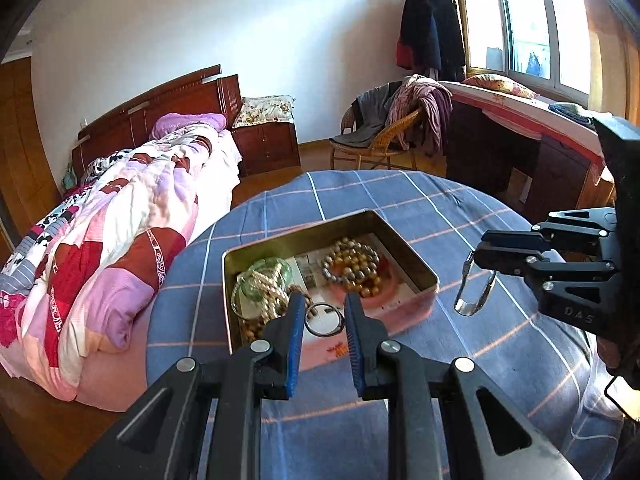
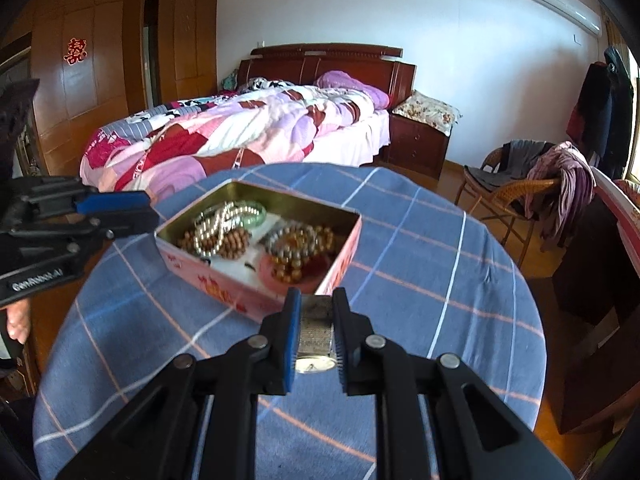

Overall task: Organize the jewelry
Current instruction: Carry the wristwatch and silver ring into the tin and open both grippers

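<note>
Clamped between my right gripper (image 2: pixel 316 322) fingers, the silver watch (image 2: pixel 316 330) sits just short of the tin (image 2: pixel 224 286) straight ahead, left gripper (image 1: pixel 321 320) open and empty.

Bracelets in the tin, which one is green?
The glassy green bangle at the tin's left end, under the pale bead string. The other bracelets are beaded: brown wooden, amber and silver.

Right jaws hide most of the blurred metal watch (image 2: pixel 316 330)
</note>
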Motion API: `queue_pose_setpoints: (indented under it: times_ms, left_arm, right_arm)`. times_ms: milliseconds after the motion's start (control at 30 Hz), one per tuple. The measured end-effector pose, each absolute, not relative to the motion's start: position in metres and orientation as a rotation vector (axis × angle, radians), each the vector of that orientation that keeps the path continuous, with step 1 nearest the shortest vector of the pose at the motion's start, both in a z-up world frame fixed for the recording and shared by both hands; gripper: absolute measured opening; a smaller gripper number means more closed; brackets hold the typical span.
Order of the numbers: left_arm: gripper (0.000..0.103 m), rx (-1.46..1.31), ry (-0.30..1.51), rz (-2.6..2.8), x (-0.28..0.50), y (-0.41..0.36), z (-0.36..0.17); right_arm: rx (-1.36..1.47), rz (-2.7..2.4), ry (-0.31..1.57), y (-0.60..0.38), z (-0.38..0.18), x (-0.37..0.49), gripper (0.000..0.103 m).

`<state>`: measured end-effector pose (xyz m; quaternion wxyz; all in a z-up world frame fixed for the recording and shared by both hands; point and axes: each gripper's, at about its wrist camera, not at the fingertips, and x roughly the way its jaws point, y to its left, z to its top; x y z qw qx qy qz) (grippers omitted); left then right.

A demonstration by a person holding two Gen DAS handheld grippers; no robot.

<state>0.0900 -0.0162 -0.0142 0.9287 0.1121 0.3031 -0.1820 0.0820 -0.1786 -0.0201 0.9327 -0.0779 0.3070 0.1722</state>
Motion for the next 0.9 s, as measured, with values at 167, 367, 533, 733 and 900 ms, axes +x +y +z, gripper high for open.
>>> queue_pose_setpoints:
  times_ms: [167,367,533,733,900]
  left_arm:
    - [0.02,0.236,0.61,-0.367,0.105,-0.014,-0.005]
    - [0.02,0.246,0.599,-0.355,0.121,-0.015,0.0]
    - [0.02,0.248,0.606,-0.344,0.133,-0.015,-0.001]
    - [0.02,0.243,0.618,-0.33,0.147,-0.013,-0.006]
    - [0.02,0.252,0.635,-0.32,0.159,-0.013,-0.011]
  right_arm:
    - [-0.19,0.367,0.596,-0.168,-0.004,0.092,0.018]
    - [-0.209,0.387,0.554,-0.155,0.013,0.103,0.018]
    - [-0.208,0.402,0.545,-0.148,0.017,0.118,0.018]
    - [-0.205,0.393,0.553,-0.145,0.012,0.138,0.018]
    - [-0.192,0.382,0.573,-0.145,0.007,0.152,0.018]
